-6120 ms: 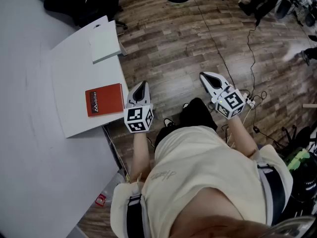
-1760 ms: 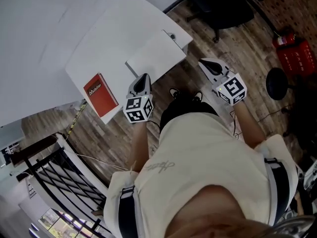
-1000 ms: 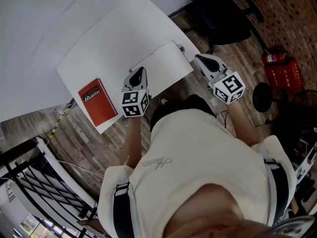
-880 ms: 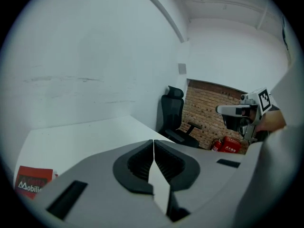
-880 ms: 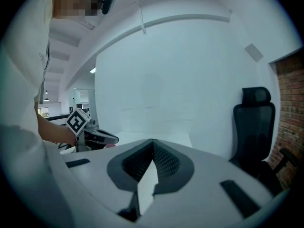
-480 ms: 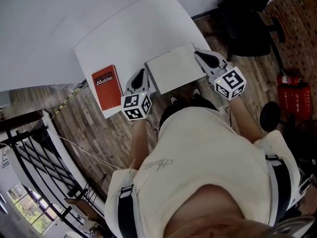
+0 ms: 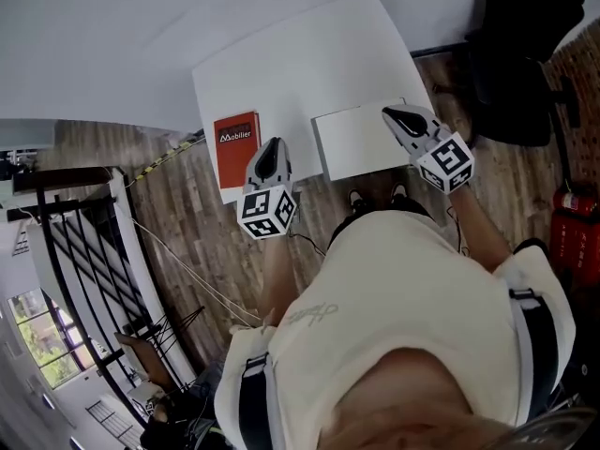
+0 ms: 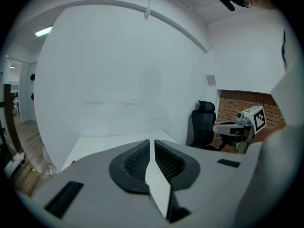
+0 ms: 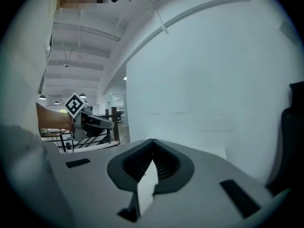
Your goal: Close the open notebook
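Leftmost, wood floor (image 7: 187,242) beside the table. Next, red book (image 7: 236,144) flat on the white table (image 7: 300,64), near its front edge. Left gripper (image 7: 272,148) sits just right of the book, tip over the table edge, between book and notebook; jaws pressed together, nothing between them. Notebook (image 7: 361,142) lies flat at the table's front edge (white face up), apart from the book; whether it is open or closed cannot be told. Right gripper (image 7: 394,116) is at the notebook's far right corner, tip overlapping it in the head view, contact unclear; its jaws meet at the tip too, empty. Black chair (image 7: 511,64) stands right of the table
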